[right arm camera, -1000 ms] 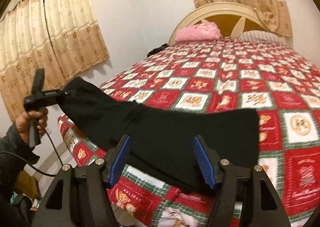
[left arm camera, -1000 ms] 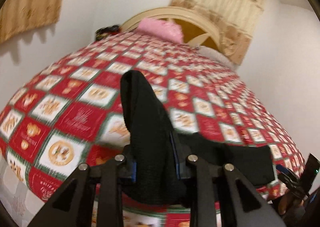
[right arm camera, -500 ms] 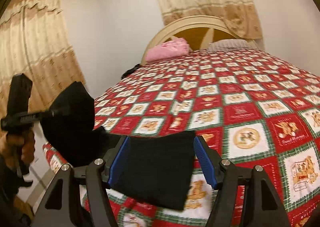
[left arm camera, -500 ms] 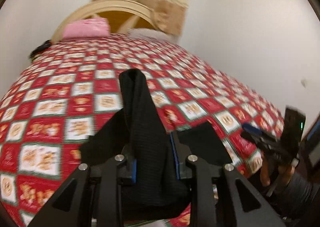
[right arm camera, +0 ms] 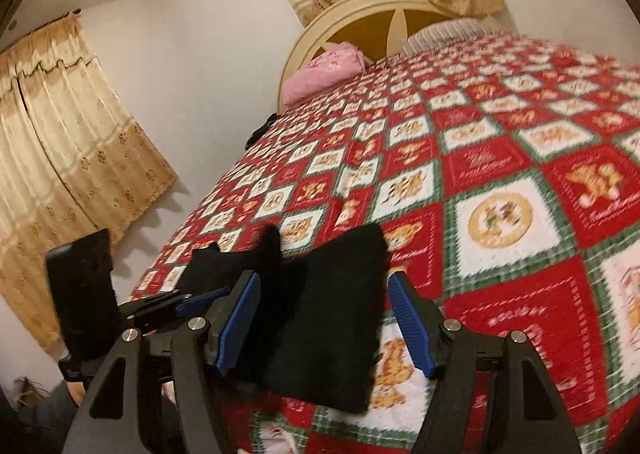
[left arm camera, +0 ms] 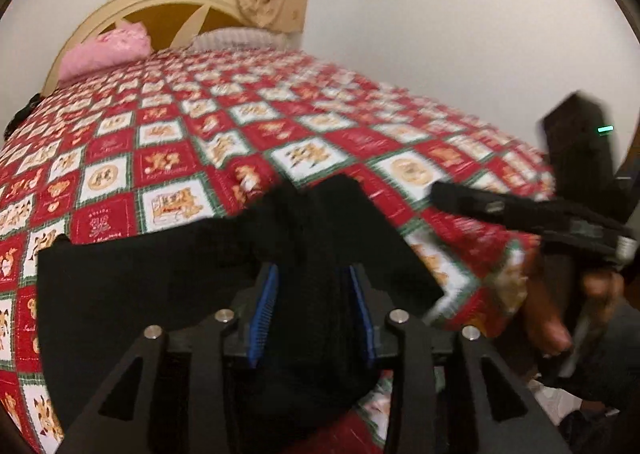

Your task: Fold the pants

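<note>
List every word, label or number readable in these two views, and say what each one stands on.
None can be read for certain.
Red squares of the red, white and green checked bedspread: white cursive lettering, too blurred to read.
Same bedspread in the left wrist view: white script on a red square, too blurred.
Black hand-held gripper body: small pale marking, too small to read.
Black folded pants: no text visible.
</note>
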{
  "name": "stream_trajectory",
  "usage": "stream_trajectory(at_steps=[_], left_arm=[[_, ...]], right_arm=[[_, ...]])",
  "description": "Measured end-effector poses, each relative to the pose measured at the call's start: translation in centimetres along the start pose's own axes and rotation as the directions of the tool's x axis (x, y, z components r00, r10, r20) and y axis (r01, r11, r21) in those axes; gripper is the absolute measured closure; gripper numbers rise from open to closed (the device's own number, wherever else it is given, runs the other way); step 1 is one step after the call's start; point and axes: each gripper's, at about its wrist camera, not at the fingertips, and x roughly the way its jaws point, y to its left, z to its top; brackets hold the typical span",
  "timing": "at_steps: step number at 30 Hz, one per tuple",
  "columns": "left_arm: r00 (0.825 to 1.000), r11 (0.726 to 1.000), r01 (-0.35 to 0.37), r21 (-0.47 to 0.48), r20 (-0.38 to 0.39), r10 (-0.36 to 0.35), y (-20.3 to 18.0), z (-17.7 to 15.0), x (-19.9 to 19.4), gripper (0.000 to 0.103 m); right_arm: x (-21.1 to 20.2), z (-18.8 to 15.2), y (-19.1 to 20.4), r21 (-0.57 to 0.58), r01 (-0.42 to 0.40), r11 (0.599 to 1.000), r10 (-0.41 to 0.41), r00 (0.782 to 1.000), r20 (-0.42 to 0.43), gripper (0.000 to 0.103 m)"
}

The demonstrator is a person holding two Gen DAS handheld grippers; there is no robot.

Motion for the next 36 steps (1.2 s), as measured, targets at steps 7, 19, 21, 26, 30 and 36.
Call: stream_trajectory(at_steps=[7, 19, 21, 26, 30, 36], left_arm=[[0.975, 0.988, -0.155, 0.009, 0.159, 0.152, 2.3, -0.8, -5.5, 0.021], [0.934, 0.901, -0.353, -0.253, -0.034, 0.356, 13.4, -3.3, -0.9, 0.016], [0.931, 0.895, -0.358, -0.267, -0.029, 0.364, 13.4, -3.5, -1.2, 0.010], [0.937, 0.903, -0.341, -0.260, -0.012, 0.350, 12.6, -2.3, -0.7, 0.007], [0.922, 0.903, -0.386, -0.190, -0.091, 0.375, 12.1, -1.7, 1.9, 0.002], [0.921, 0.901, -0.388, -0.194, -0.096, 0.376, 12.2, -2.2, 1.4, 0.002]], right_arm=[[2.1, -0.7, 2.0, 0.021, -0.054, 0.998, 0.055, 0.996, -0.077, 0.035], [7.8, -0.6, 3.8, 0.003, 0.022, 1.000, -0.020, 0.965, -0.262, 0.088], [6.4, 0.0, 4.5, -0.043, 0.001, 0.999, -0.010, 0.974, -0.225, 0.088], [3.2, 1.0, 5.0, -0.150, 0.065, 0.987, -0.083, 0.989, -0.119, 0.089], [4.5, 1.0, 1.5, -0.116, 0.170, 0.979, -0.188, 0.966, -0.175, 0.088], [4.7, 0.4, -1.2, -0.061, 0.190, 0.980, -0.197, 0.968, -0.157, 0.060]])
